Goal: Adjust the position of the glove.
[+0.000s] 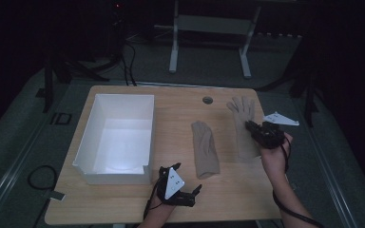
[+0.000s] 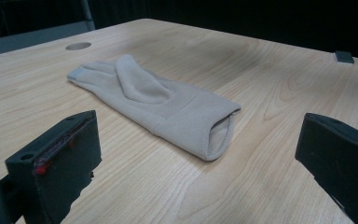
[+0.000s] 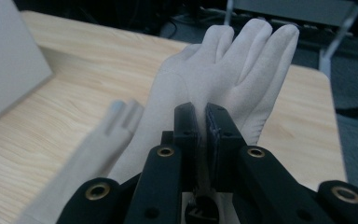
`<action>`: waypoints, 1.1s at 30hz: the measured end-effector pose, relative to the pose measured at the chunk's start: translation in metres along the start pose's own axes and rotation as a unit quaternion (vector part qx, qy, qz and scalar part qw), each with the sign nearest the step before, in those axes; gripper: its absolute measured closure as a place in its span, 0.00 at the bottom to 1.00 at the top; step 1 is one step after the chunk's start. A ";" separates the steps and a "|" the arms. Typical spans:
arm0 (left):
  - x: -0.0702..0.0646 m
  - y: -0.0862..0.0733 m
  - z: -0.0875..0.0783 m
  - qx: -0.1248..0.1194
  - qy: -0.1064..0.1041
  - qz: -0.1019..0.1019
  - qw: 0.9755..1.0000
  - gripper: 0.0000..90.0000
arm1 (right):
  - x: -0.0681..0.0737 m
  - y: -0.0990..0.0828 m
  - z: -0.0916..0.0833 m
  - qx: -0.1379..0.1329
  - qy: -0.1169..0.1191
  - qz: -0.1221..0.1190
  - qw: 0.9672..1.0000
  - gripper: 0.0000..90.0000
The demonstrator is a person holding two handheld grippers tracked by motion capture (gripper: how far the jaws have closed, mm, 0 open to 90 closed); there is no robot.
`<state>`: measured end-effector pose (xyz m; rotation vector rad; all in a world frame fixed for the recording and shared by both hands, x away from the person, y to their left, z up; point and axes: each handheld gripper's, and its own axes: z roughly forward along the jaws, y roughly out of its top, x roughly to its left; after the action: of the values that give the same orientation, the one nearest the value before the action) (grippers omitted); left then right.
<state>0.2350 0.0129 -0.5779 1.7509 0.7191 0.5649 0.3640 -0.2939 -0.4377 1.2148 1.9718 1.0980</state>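
Two beige gloves lie on the wooden table (image 1: 171, 118). The left glove (image 1: 204, 148) (image 2: 168, 107) lies flat, its cuff opening towards my left gripper (image 1: 186, 179) (image 2: 198, 128). That gripper stands wide open a short way in front of the cuff, with nothing between its jaws. The right glove (image 1: 241, 116) (image 3: 223, 70) has its fingers pointing to the far edge. My right gripper (image 1: 251, 126) (image 3: 203, 114) is shut on the right glove, pinching fabric near the palm. The left glove (image 3: 98, 154) shows blurred beside it.
An empty white box (image 1: 119, 98) (image 3: 4, 60) stands on the left half of the table. A round cable hole (image 1: 207, 100) (image 2: 78, 45) sits near the far edge. A small dark object (image 2: 344, 56) lies at a table edge. A metal stand (image 1: 209, 28) rises beyond the table.
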 end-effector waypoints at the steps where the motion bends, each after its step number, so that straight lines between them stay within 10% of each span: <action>1: 0.000 0.000 0.000 0.000 0.000 0.000 1.000 0.00 | 0.004 0.004 0.001 -0.003 0.005 -0.001 1.000 0.93; 16: 0.000 0.000 0.000 -0.001 -0.002 0.001 1.000 0.00 | 0.082 0.019 0.036 0.005 0.051 -0.011 0.999 0.93; 33: -0.001 0.000 0.000 -0.001 -0.003 0.002 1.000 0.00 | 0.101 -0.032 0.073 0.062 0.034 0.017 0.997 0.93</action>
<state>0.2343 0.0128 -0.5779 1.7517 0.7094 0.5632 0.3653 -0.1857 -0.5066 1.2958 2.1048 1.0591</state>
